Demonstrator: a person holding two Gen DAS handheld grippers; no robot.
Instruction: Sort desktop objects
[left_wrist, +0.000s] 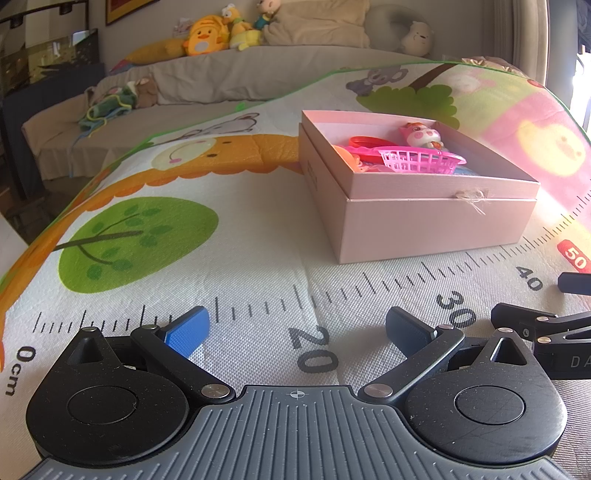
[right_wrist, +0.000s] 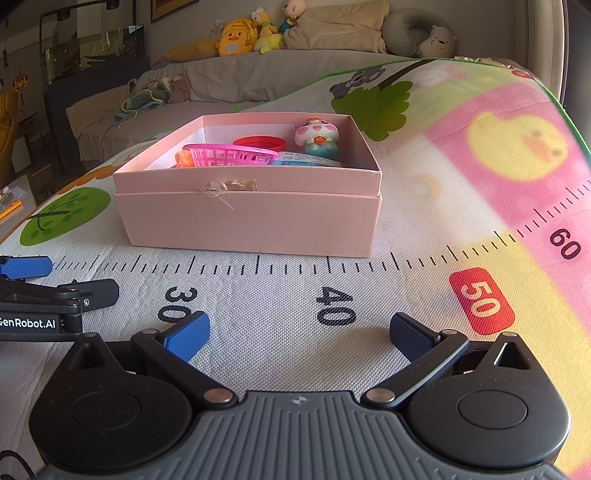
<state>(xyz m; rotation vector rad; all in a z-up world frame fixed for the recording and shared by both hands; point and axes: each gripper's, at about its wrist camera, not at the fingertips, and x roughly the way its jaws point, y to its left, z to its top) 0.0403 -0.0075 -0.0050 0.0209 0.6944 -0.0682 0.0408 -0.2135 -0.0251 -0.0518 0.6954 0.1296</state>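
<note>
A pink cardboard box (left_wrist: 436, 218) (right_wrist: 251, 221) stands on the printed play mat. Inside it lie a pink plastic basket (left_wrist: 421, 159) (right_wrist: 231, 155), a red lid (left_wrist: 365, 142) (right_wrist: 260, 142), a small pink-and-white figurine (left_wrist: 423, 136) (right_wrist: 317, 137), an orange toy (right_wrist: 184, 158) and a blue packet (right_wrist: 303, 159). My left gripper (left_wrist: 297, 330) rests low on the mat near the 20 mark, open and holding nothing. My right gripper (right_wrist: 300, 332) sits near the 40 mark, also open with nothing between its fingers. The box is ahead of both.
The play mat (left_wrist: 236, 251) (right_wrist: 461, 155) carries a ruler print along its near side. Each gripper shows at the other view's edge: the right one (left_wrist: 546, 332), the left one (right_wrist: 55, 291). A sofa with plush toys (left_wrist: 214, 35) (right_wrist: 236, 37) stands behind.
</note>
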